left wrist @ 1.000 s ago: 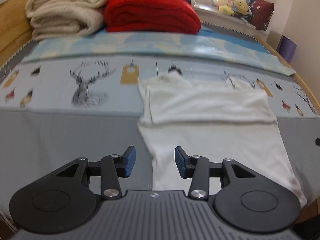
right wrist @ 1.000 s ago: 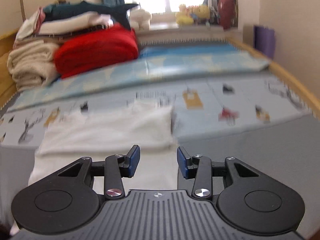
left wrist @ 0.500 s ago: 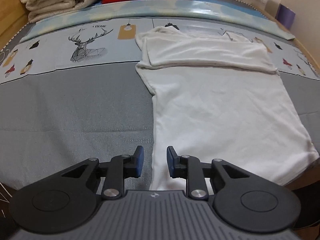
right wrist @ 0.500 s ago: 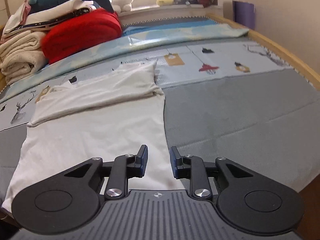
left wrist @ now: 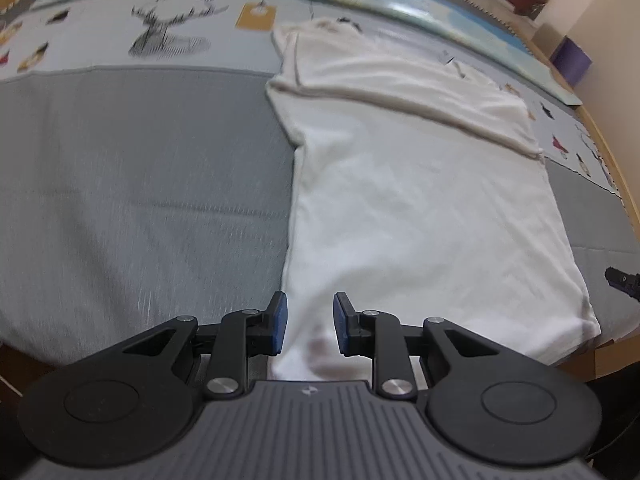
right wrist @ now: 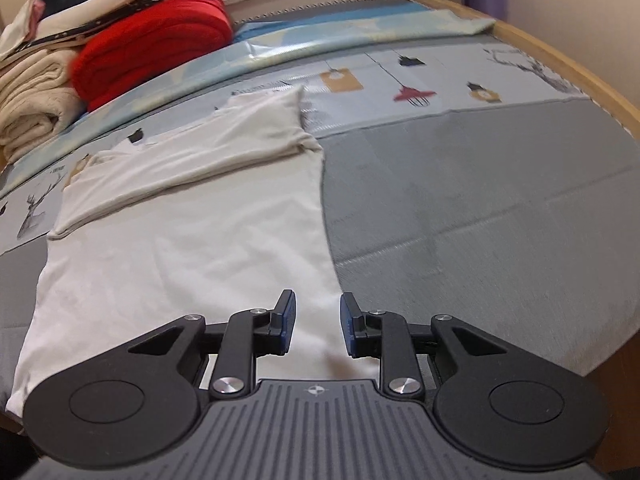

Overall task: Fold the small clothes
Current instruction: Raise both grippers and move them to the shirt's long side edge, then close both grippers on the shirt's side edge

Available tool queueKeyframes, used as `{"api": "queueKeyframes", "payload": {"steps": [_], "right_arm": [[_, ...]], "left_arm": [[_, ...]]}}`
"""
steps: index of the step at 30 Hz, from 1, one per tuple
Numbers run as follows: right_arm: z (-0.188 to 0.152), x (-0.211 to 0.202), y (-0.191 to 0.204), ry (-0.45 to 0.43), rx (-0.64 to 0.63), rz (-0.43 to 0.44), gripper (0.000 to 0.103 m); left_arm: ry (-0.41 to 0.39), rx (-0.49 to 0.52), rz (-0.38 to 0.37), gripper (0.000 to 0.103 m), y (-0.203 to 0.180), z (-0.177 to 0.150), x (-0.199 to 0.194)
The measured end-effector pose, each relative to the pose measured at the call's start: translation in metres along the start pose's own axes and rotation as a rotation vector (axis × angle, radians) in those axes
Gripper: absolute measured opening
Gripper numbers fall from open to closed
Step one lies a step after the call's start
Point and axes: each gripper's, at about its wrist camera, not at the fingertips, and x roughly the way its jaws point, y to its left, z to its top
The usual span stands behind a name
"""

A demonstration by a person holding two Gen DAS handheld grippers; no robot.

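Note:
A white T-shirt [left wrist: 420,200] lies flat on the grey mat, its top part with the sleeves folded across as a band at the far end. It also shows in the right wrist view [right wrist: 192,248]. My left gripper [left wrist: 307,322] is open and empty just above the shirt's near left hem corner. My right gripper [right wrist: 318,322] is open and empty over the near right hem corner. The tip of the right gripper [left wrist: 622,280] shows at the right edge of the left wrist view.
The grey mat [right wrist: 480,200] meets a printed play mat [left wrist: 120,40] with deer and lantern pictures farther back. A red blanket [right wrist: 156,48] and cream blankets [right wrist: 32,96] are stacked at the far left. A wooden bed rim [right wrist: 568,64] runs along the right.
Both grippers have dropped lower and closer to the shirt's near hem corners. Their jaws stand a little wider than half a second ago.

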Motion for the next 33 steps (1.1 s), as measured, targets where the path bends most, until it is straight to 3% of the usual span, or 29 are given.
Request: {"api": "queueKeyframes", "payload": {"steps": [7,11,19,21,26,33], "right_arm": [[-0.006,0.026,-0.019,0.144,0.075,-0.025,0.028],[-0.014,0.042,-0.014,0.243,0.048,-0.055,0.033],[-0.018,0.043,-0.012,0.270,0.011,-0.056,0.032],[-0.017,0.041,-0.015,0.266,0.016,-0.063,0.029],[-0.015,0.038,-0.026,0.253,0.079,-0.108,0.026],[-0.020,0.046,-0.014,0.293,-0.020,-0.103,0.040]], "left_arm": [[0.092,-0.121,0.007,0.029,0.022,0.003,0.018],[0.148,-0.123,0.015,0.029,0.025,-0.001,0.031],[0.179,-0.017,0.032,0.028,0.009,-0.010,0.039],[0.173,0.008,0.051,0.021,0.006,-0.012,0.039],[0.159,-0.020,0.075,0.017,0.011,-0.011,0.037],[0.161,-0.016,0.086,0.020,0.010,-0.009,0.039]]}}
